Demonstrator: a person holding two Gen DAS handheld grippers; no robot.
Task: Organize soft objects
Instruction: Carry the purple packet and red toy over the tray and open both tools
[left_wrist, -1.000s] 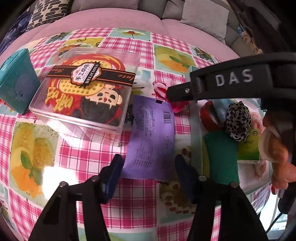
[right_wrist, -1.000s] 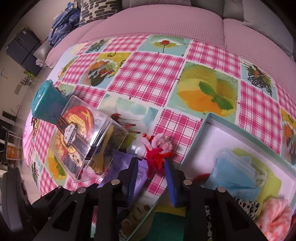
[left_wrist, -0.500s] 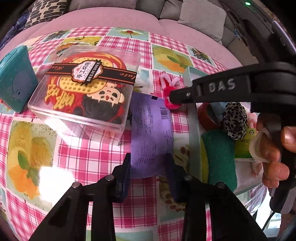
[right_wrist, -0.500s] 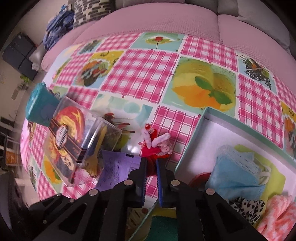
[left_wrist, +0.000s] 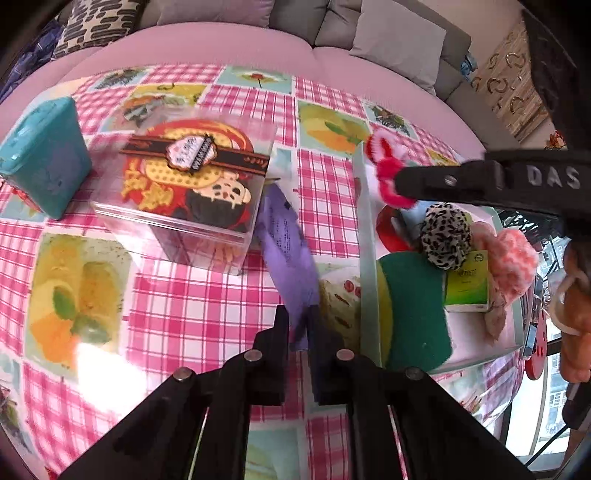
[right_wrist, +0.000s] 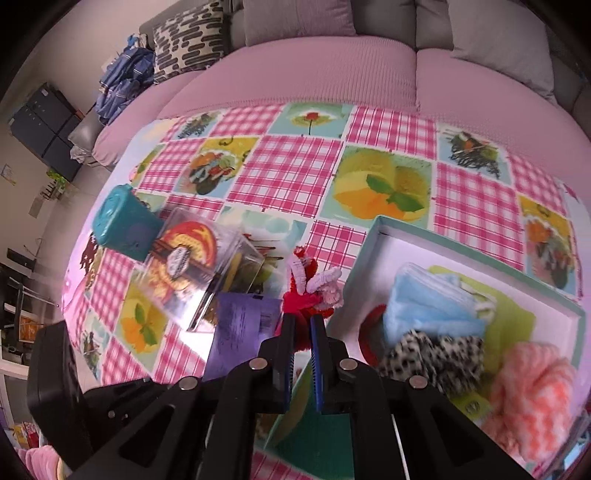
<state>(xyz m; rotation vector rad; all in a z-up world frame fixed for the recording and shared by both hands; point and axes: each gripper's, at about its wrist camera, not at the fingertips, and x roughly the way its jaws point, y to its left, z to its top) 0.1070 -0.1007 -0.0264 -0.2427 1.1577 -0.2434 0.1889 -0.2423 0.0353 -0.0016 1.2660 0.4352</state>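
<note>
Item one: the left gripper (left_wrist: 299, 325), at bottom centre of the left wrist view. You are pinching the near end of a flat purple plastic packet with printed text (left_wrist: 286, 254), jaws narrowed onto it. The packet's long axis is running from your fingertips up toward frame centre, its far end pointing at the clear plastic box with the red and black printed label (left_wrist: 192, 192). It appears to be tilting off the pink checked tablecloth (left_wrist: 192, 310), though blur is hiding how far.

Item two: the right gripper (right_wrist: 303, 325), at bottom centre of the right wrist view. You are clamping a red, pink and white fuzzy pipe-cleaner figure (right_wrist: 310, 288), jaws nearly closed on its red base; its loops are pointing up and away from you, long axis roughly upright in frame. It is hanging just left of the pale teal-rimmed white tray (right_wrist: 373, 236).

Item three: step in hand. Both pieces look gripped and in carry toward the tray, which is already holding a blue face mask (right_wrist: 432, 306), a leopard-print scrunchie (right_wrist: 432, 350), a pink knitted piece (right_wrist: 532, 391) and a green sponge (left_wrist: 413, 310).

Item four: next move. Judging from this, you will need to clear the tray's rim with each piece, find a bare patch, then release.
</note>
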